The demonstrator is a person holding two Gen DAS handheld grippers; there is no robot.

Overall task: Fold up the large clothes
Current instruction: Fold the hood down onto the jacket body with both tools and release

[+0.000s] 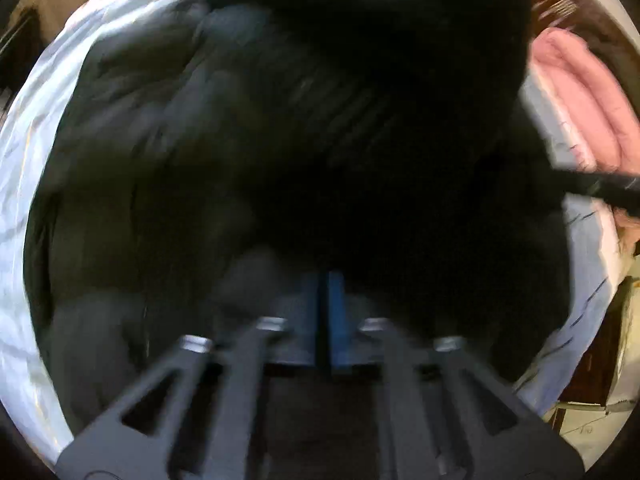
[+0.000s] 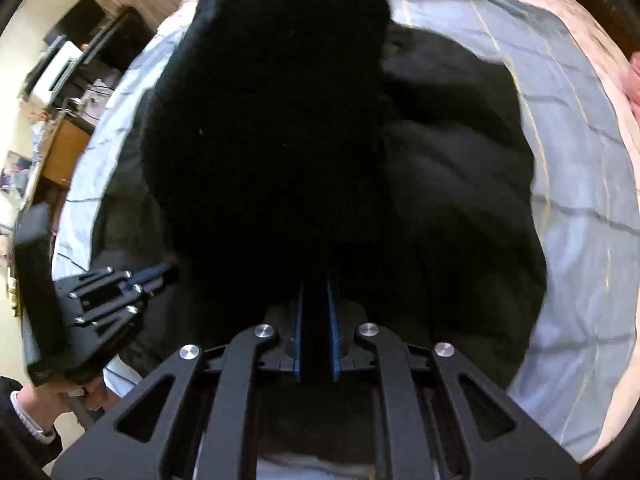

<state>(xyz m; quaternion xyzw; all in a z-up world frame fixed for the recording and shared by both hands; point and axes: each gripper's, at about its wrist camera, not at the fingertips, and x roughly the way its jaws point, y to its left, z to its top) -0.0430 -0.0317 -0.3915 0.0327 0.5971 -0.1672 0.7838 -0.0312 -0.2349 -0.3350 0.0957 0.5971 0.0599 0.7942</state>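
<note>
Here both tools, left (image 1: 323, 316) and right (image 2: 316, 332), pinch the black coat (image 2: 440, 168) (on bedsheet (image 2: 580, 168)).

We are in a bedroom of a home. A bed (image 2: 580, 200) fills most of both views, covered with a pale blue sheet (image 1: 24, 184) marked by thin dark lines, and a pink quilt (image 1: 580, 96) lies folded at its far right edge. Beyond the bed on the left we see a wooden cabinet (image 2: 60, 152), dark shelving (image 2: 100, 44) crowded with household things, and a cream wall (image 2: 24, 64).
</note>
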